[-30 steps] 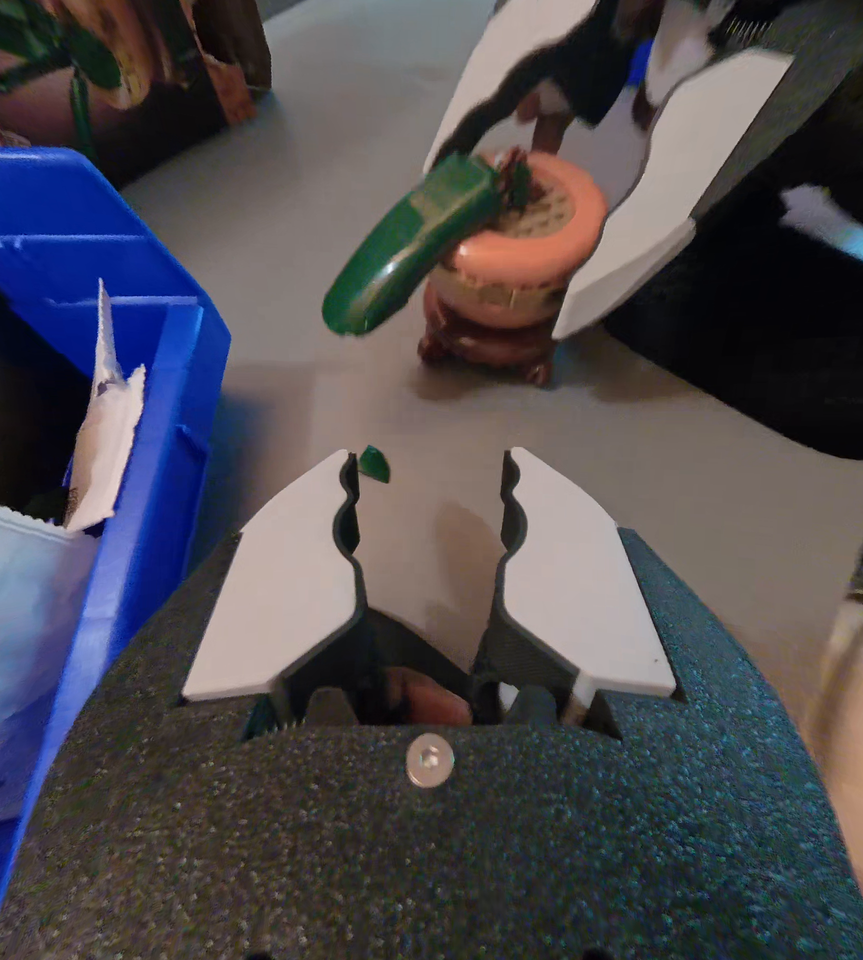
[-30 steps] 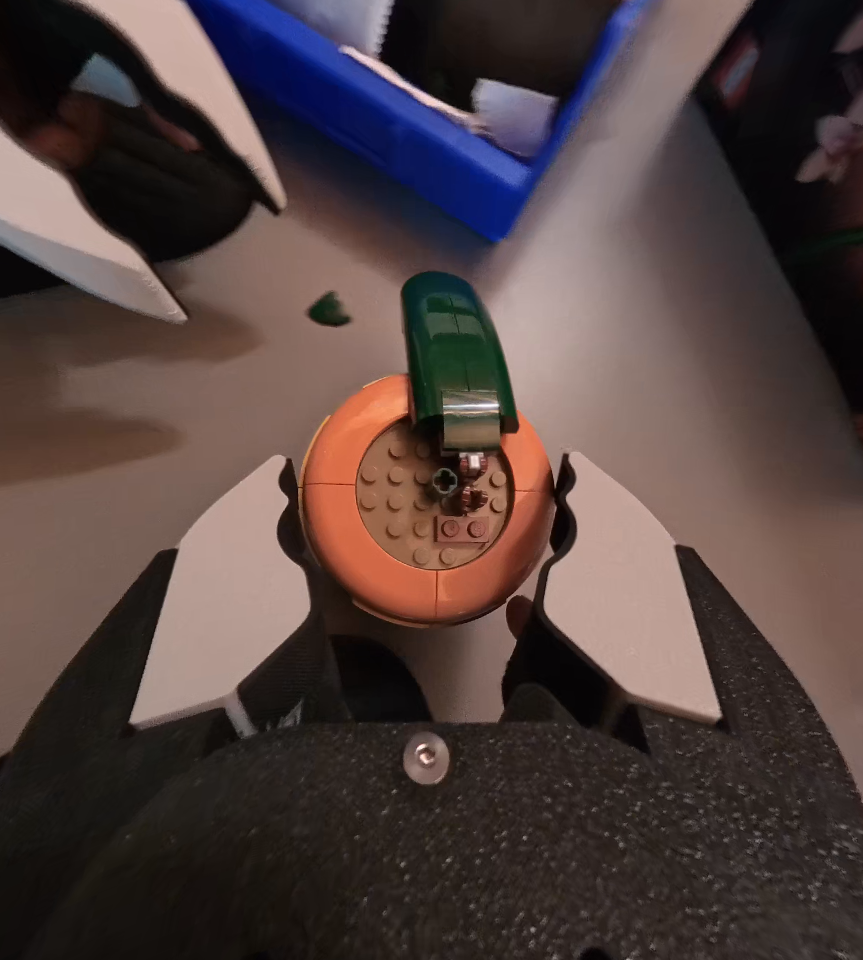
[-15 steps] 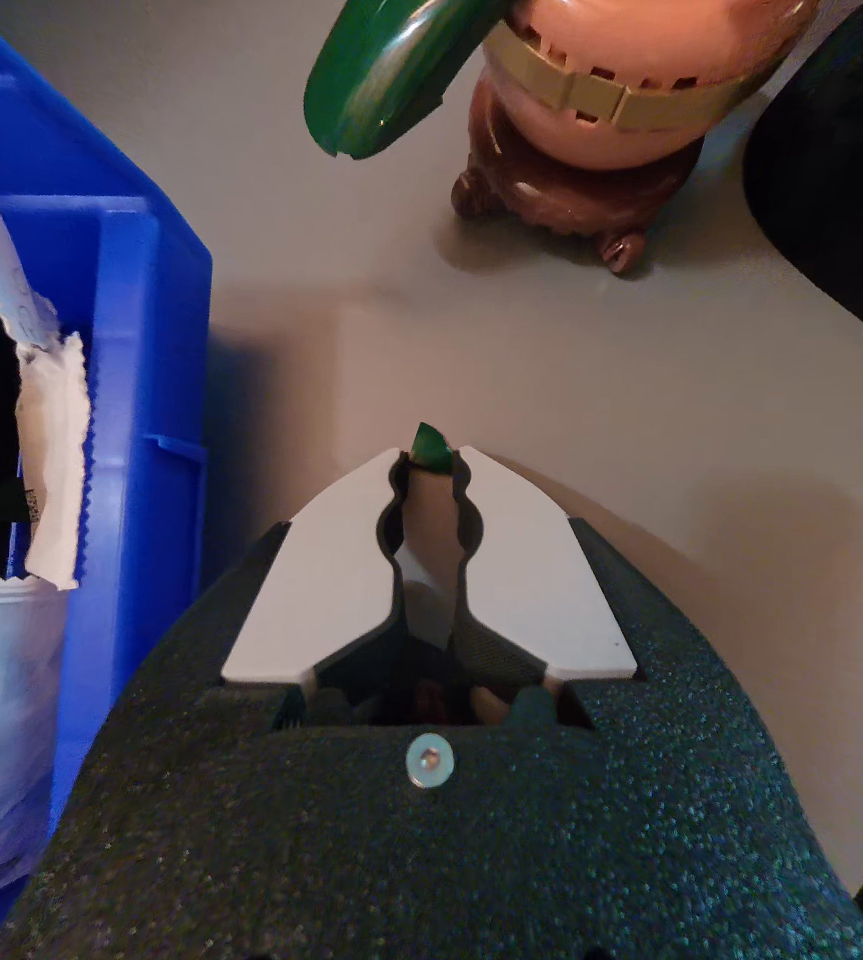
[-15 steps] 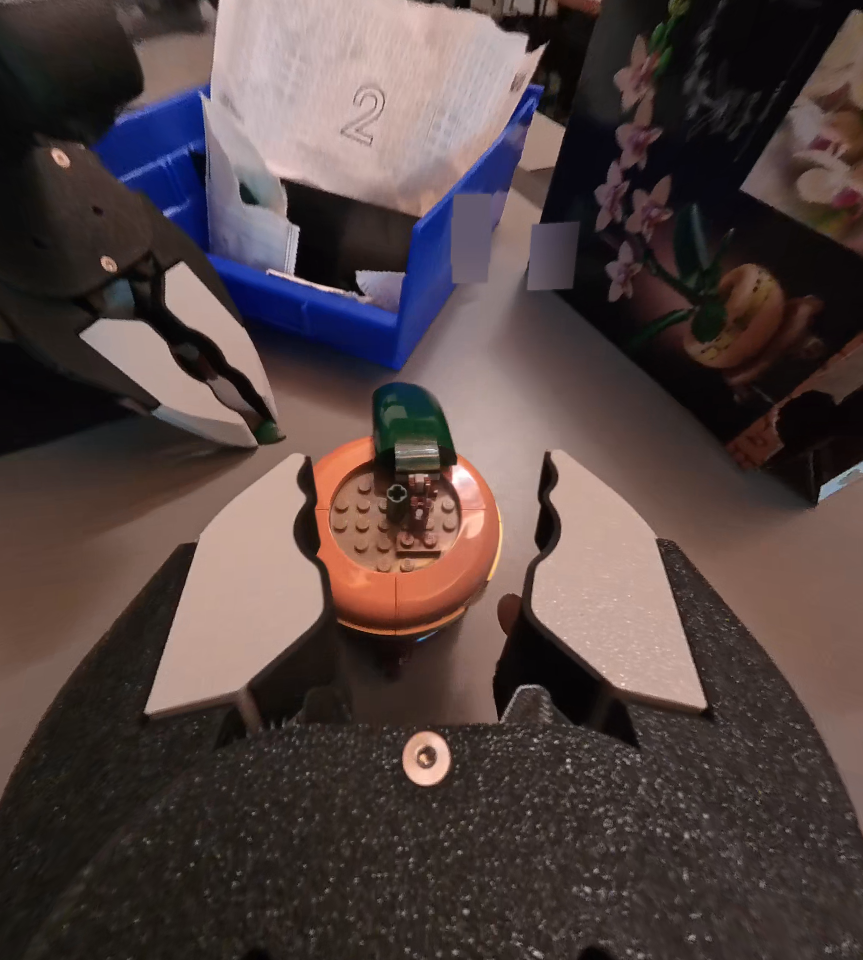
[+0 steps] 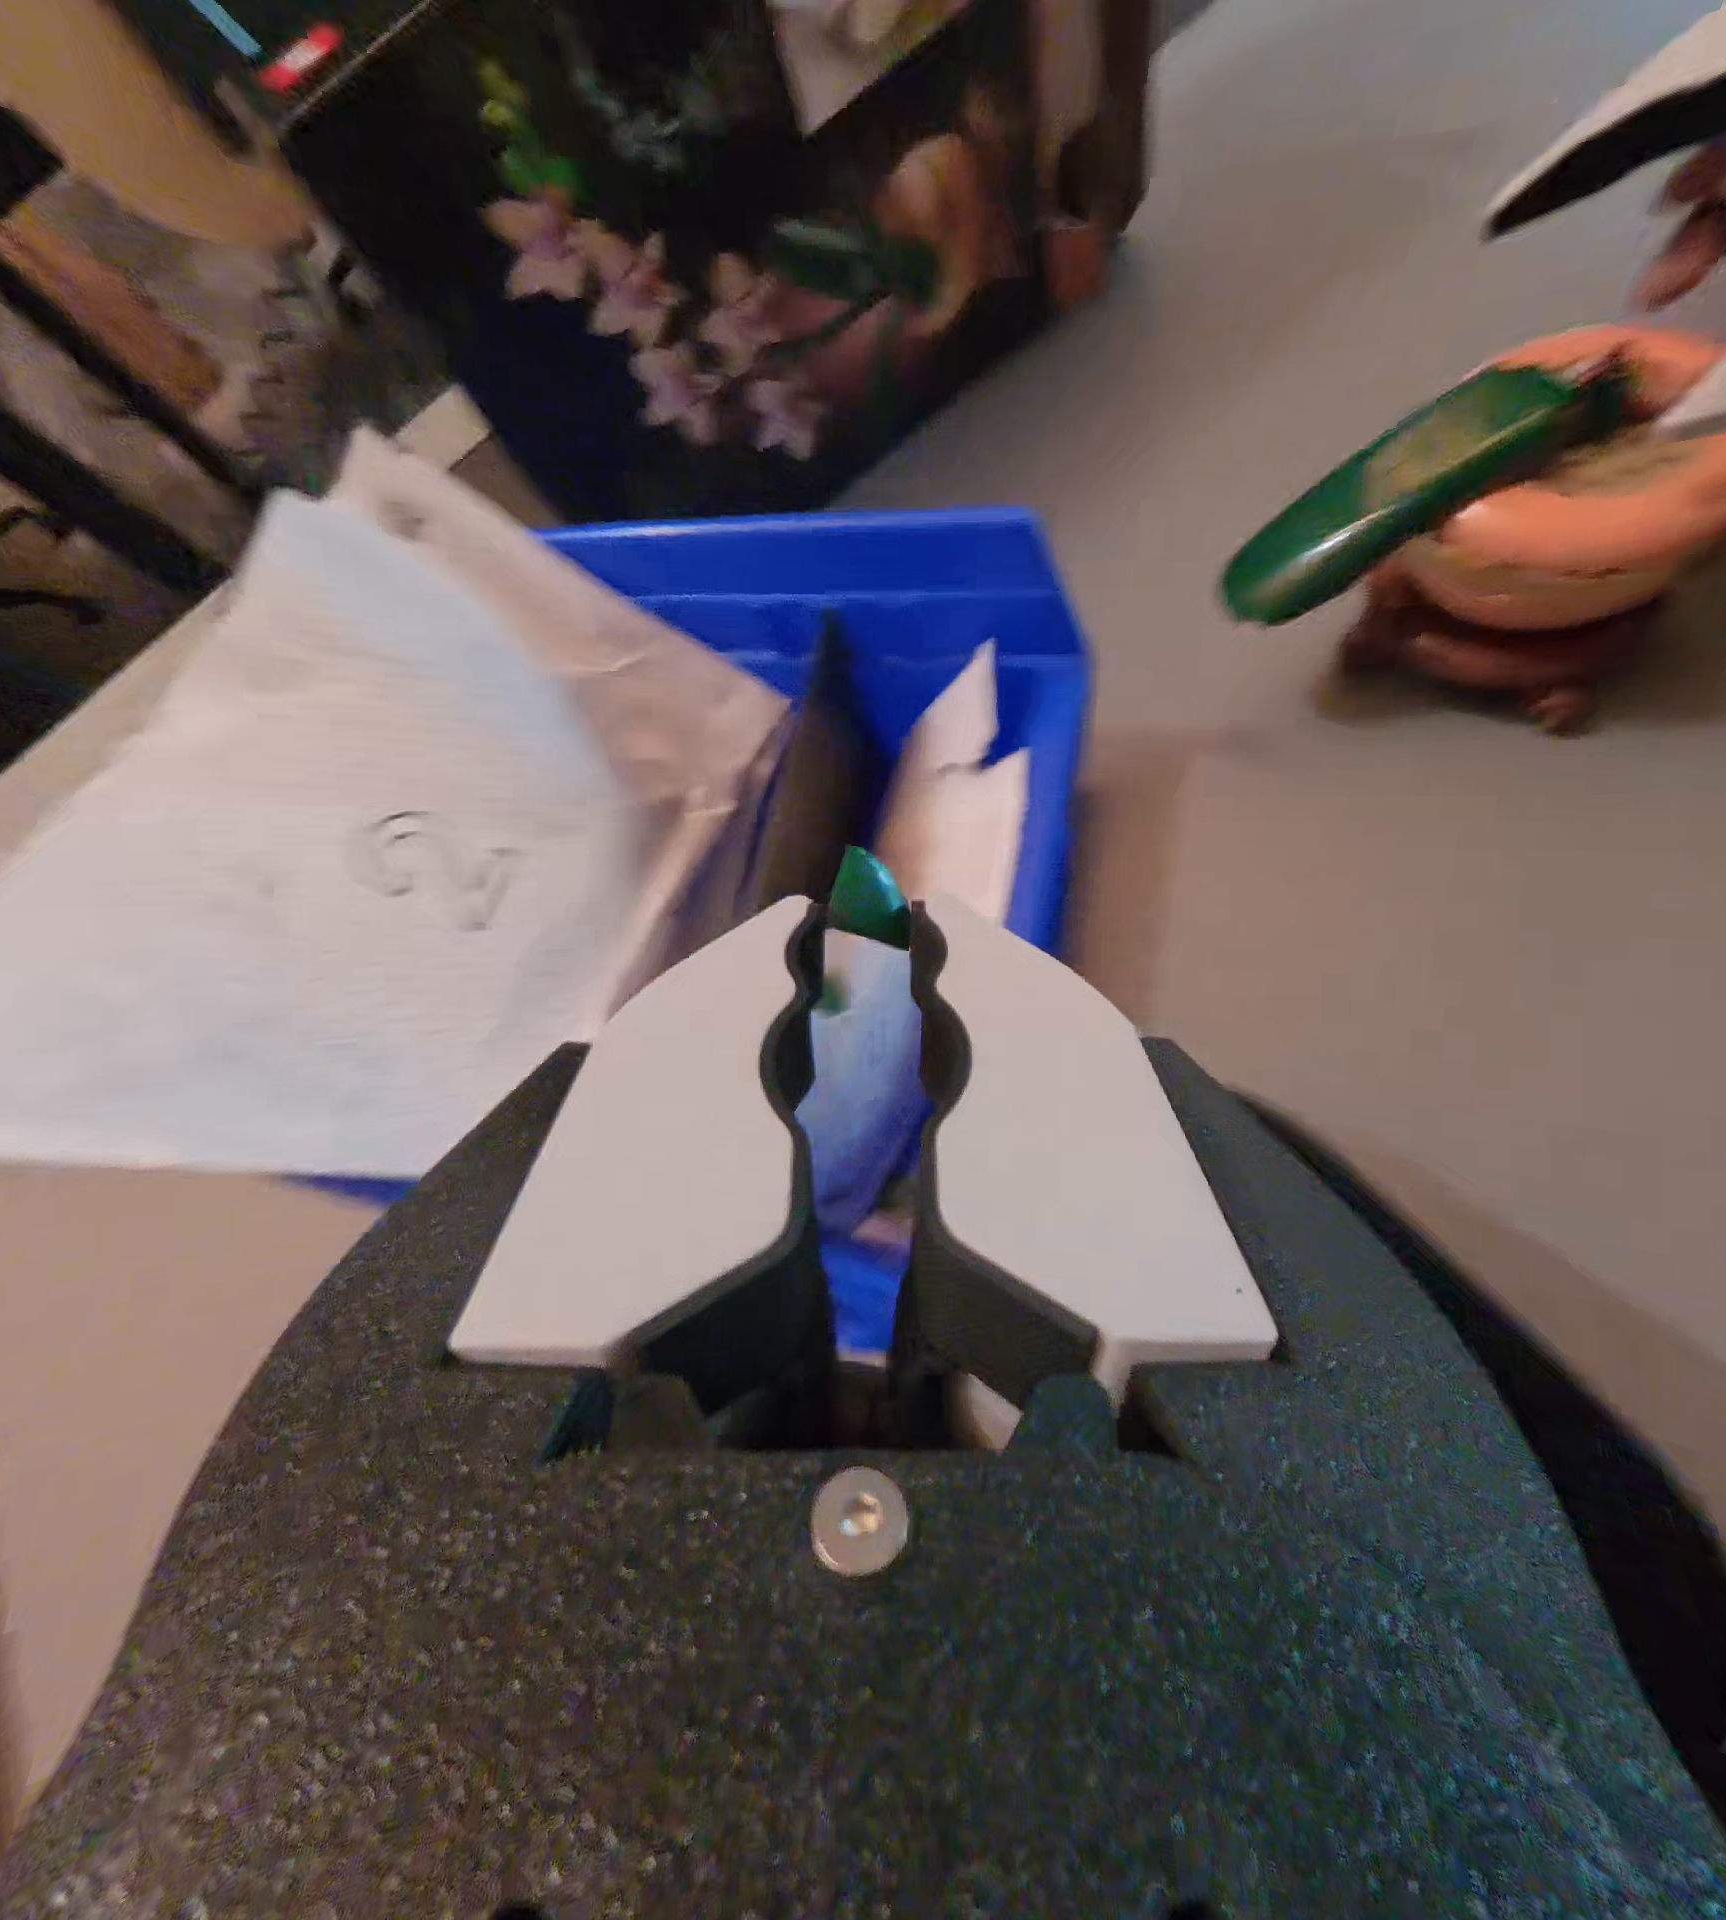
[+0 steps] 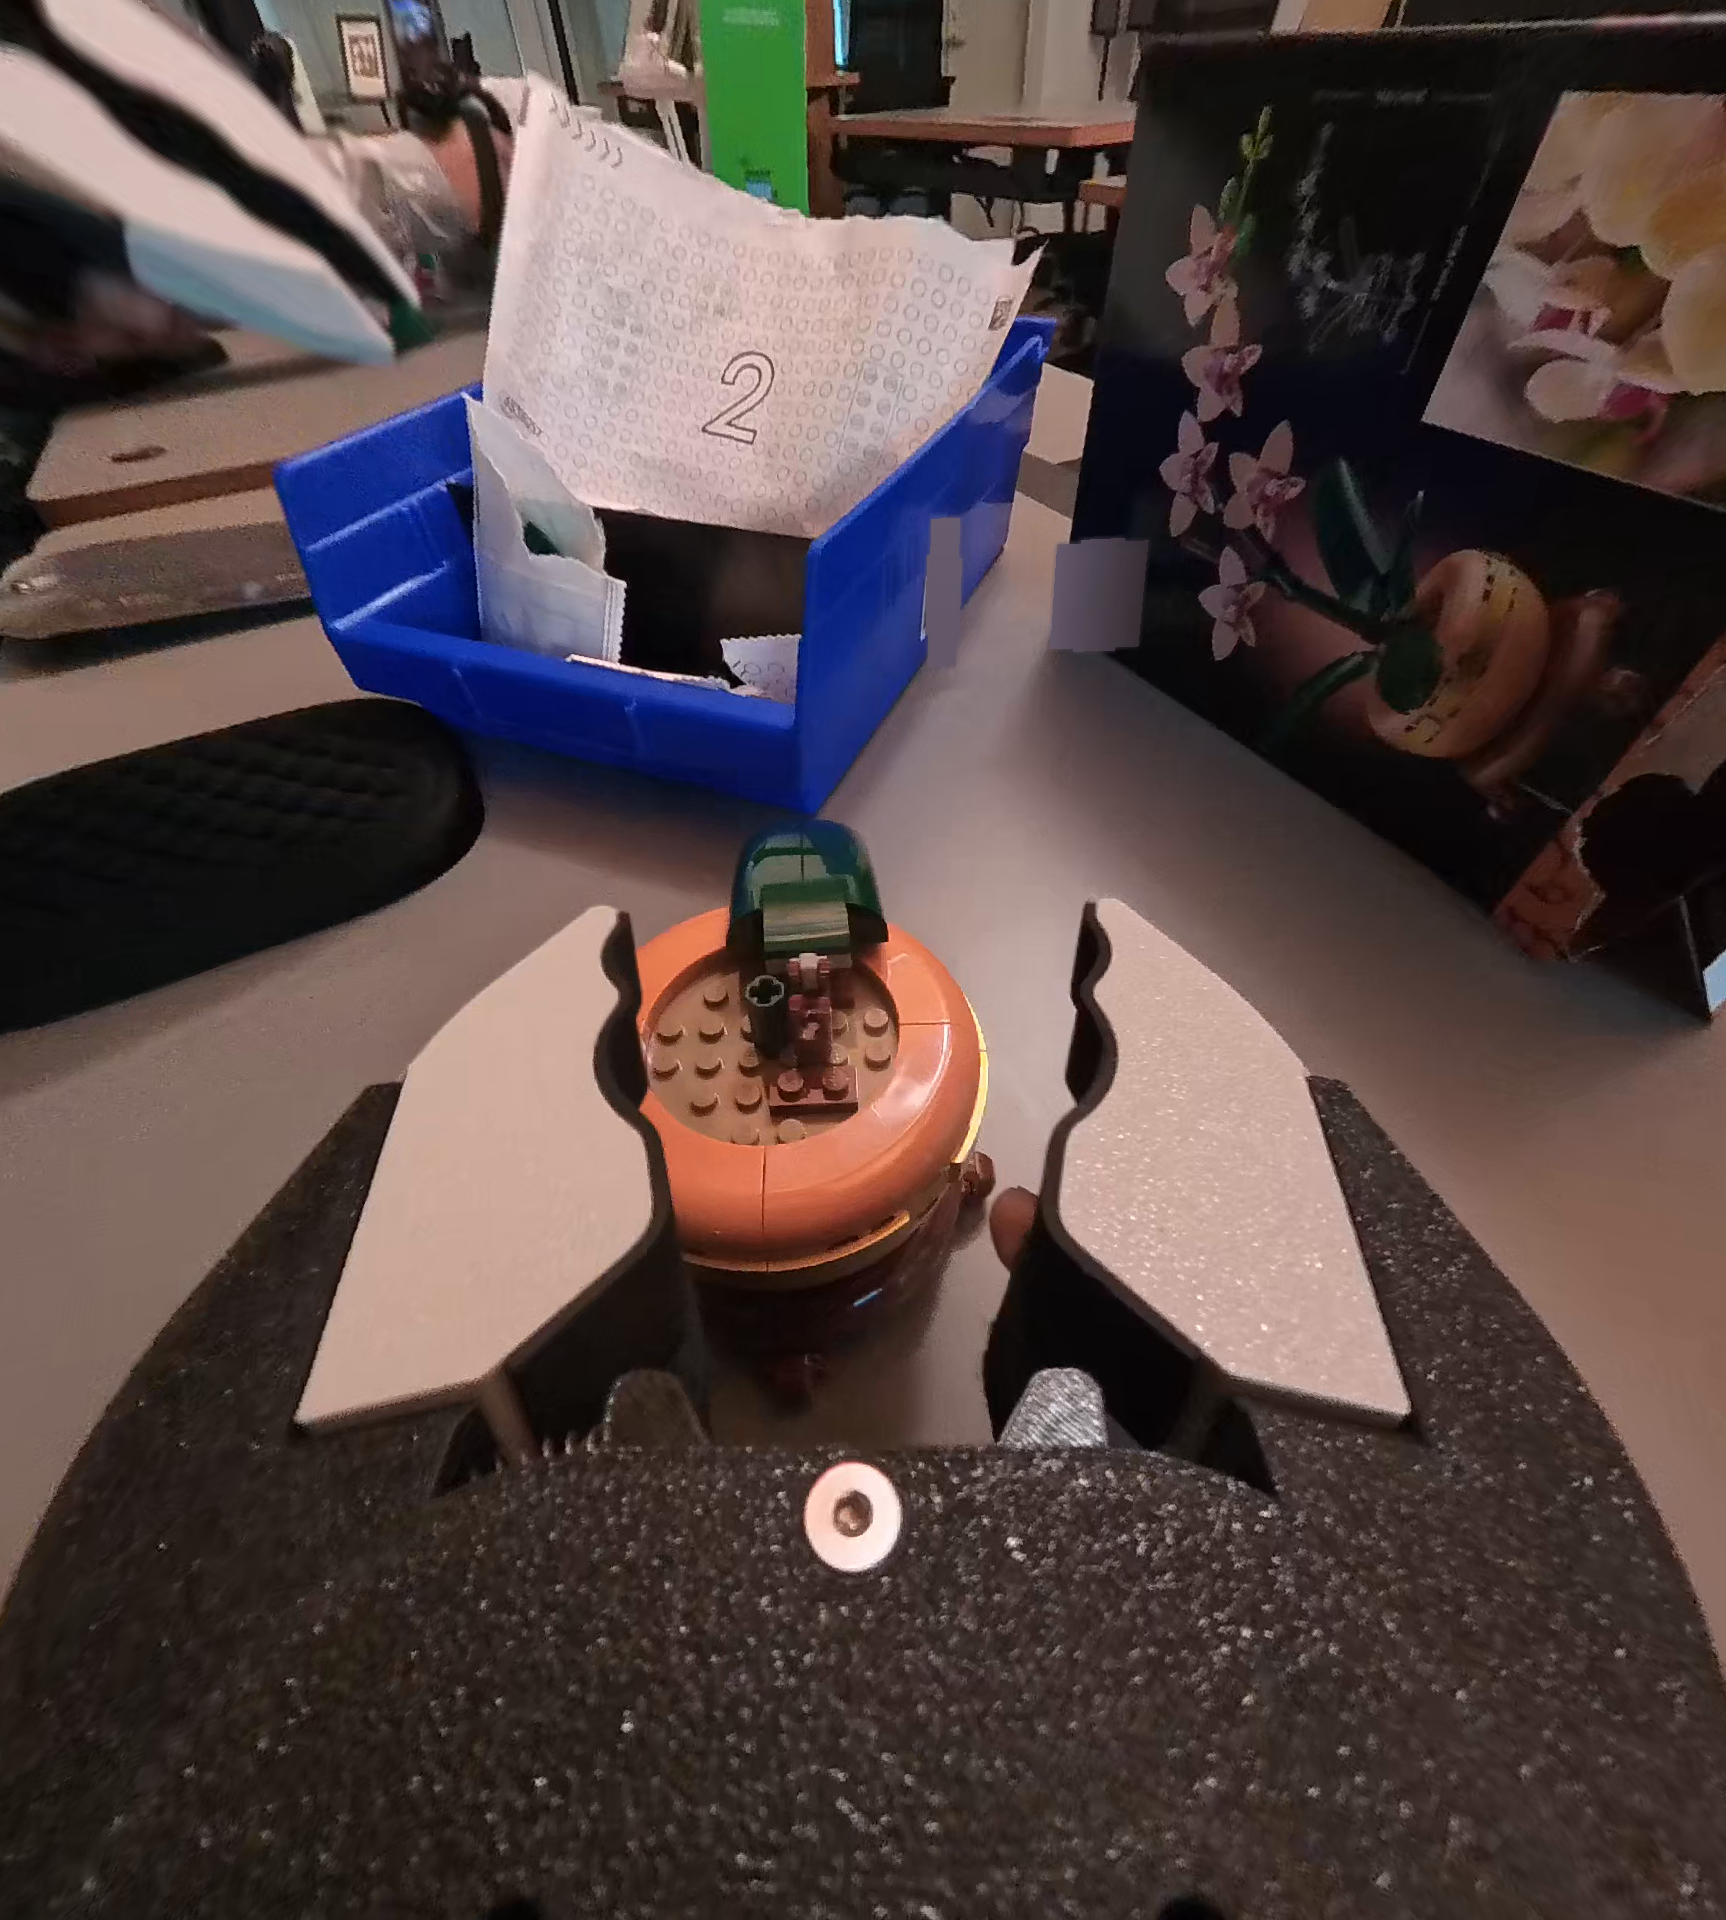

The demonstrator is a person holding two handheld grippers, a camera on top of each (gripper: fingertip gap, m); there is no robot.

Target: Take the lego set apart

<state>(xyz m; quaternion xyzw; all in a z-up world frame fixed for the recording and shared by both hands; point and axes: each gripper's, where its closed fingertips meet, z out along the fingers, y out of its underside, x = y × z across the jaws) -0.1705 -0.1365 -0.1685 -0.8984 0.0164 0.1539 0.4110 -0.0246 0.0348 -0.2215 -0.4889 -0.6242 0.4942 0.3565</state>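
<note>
Blue bin (image 6: 568, 696) holding paper bags (image 6: 724, 343), black pouch (image 6: 693, 592)

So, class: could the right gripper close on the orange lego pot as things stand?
Probably yes: the right gripper is open with the orange lego pot already between its fingers; nothing blocks them, and the green leaf points away.

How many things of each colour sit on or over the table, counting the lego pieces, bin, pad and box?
Green: 2, the small green piece in the left gripper and the green leaf
Orange: 1, lego pot
Blue: 1, bin
Black: 2, pad, box
Total: 6
</note>
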